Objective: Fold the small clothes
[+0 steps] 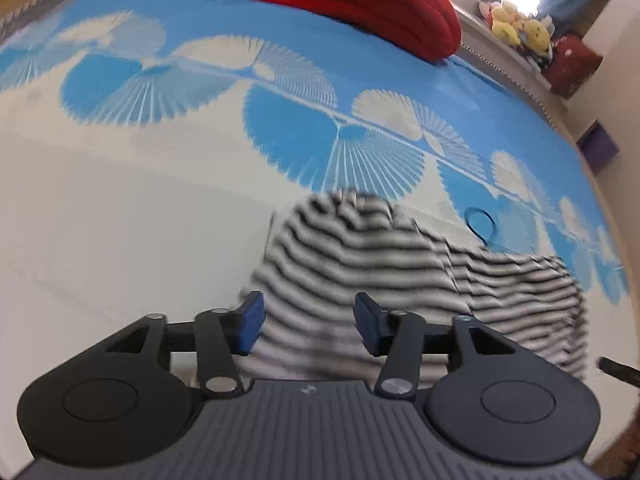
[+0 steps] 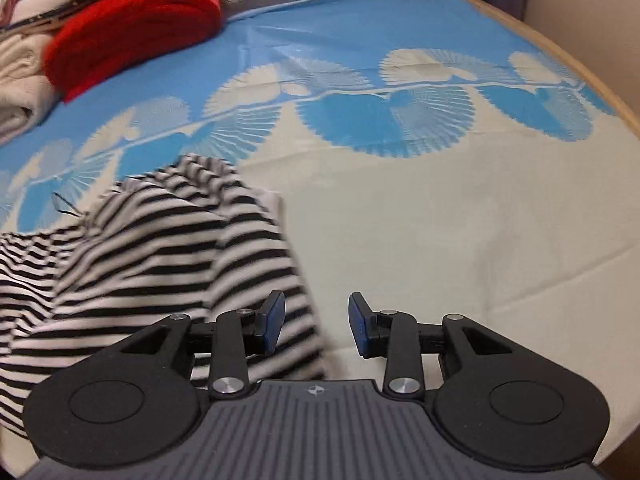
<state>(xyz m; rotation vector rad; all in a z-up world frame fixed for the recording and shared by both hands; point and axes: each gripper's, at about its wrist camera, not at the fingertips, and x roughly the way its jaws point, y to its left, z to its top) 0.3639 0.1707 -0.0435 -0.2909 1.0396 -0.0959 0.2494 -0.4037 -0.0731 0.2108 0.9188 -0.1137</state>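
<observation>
Left wrist view: left gripper (image 1: 309, 328) has its jaws apart, blue pads (image 1: 251, 322) clear of cloth, nothing pinched. The striped garment (image 1: 384, 264) lies on the bedsheet (image 1: 120, 208) directly ahead of and under the fingertips, bunched into a hump; it spreads from the gap between the jaws off to the right, where it flattens out toward the bed edge. Cloth is blurred. Left of the left pad is bare cream sheet. Far side: red blanket (image 1: 360, 4) at top centre, plush toys (image 1: 520, 30) on a ledge at top right.

Right wrist view: right gripper (image 2: 316, 326) also has jaws apart, narrower gap than the left one. The striped garment (image 2: 160, 256) sits left of centre, crumpled and raised; its right edge runs down past the left pad (image 2: 274, 320) and into the gap, but I can't tell whether it touches that pad. The right pad has only bare bedsheet (image 2: 460, 232) behind it. Nothing clamped. Red blanket (image 2: 136, 24) is at top left, beside a cream folded pile (image 2: 20, 80), well apart from the garment. Wooden bed frame (image 2: 580, 76) curves along the right.
</observation>
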